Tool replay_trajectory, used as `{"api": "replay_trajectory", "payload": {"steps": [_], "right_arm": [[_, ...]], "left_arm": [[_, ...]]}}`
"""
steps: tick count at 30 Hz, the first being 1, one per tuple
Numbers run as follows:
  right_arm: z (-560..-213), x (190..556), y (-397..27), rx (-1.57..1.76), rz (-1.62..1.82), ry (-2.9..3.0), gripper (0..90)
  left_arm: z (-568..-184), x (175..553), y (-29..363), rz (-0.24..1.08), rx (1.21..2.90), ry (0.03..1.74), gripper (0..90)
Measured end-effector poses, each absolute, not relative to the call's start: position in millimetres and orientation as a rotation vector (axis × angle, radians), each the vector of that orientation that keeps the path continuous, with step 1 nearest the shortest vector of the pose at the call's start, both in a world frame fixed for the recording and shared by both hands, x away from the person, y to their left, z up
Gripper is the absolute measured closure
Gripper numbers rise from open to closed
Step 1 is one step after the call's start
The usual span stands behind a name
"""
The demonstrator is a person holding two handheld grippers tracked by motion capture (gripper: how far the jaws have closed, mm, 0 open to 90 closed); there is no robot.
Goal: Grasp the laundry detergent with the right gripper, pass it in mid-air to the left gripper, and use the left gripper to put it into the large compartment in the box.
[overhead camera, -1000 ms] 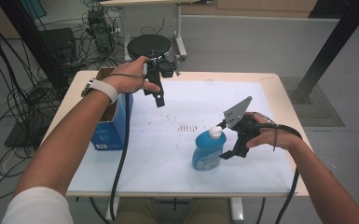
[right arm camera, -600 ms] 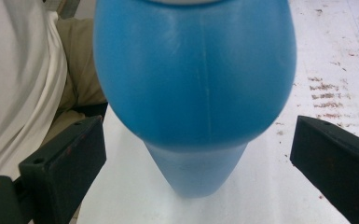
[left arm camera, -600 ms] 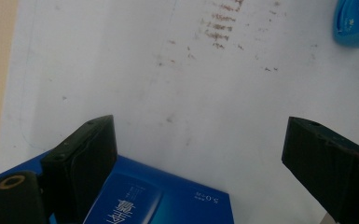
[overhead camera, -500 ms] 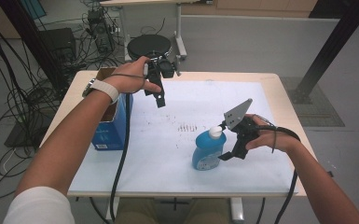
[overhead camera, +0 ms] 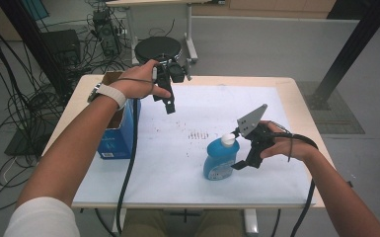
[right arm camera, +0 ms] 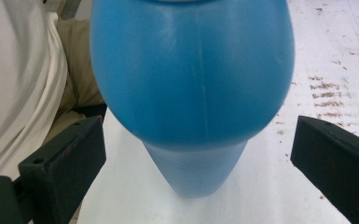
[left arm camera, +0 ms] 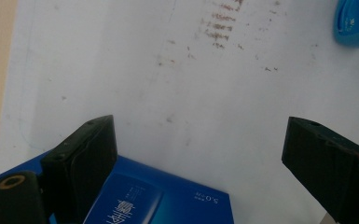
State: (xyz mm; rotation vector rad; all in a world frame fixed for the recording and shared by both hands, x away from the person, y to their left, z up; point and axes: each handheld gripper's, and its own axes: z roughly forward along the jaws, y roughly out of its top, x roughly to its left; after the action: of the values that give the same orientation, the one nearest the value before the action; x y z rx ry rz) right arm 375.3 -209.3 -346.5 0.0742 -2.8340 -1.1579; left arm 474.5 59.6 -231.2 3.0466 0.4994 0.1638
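Upright, the blue bottle (overhead camera: 220, 160) points its white cap (overhead camera: 228, 139) upward.

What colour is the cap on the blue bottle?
White. The cap tops the blue bottle, clearest in the high view.

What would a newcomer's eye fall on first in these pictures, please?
Most likely the blue bottle with its white cap, standing upright near the front of the white table cover, with the right hand-held gripper open around it, jaws wide on either side and not touching. Next comes the blue box at the table's left edge, below the raised, open left hand-held gripper.
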Motion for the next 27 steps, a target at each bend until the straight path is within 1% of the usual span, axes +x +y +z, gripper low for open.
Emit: {"api": "replay_trajectory", "payload": {"steps": [27], "right_arm": [[-344.7,375.6,-210.8,0.066,-1.176,-2.836,3.4]], "left_arm": [[-231.5,474.7,60.0,0.167,3.04,0.5,10.8]]}}
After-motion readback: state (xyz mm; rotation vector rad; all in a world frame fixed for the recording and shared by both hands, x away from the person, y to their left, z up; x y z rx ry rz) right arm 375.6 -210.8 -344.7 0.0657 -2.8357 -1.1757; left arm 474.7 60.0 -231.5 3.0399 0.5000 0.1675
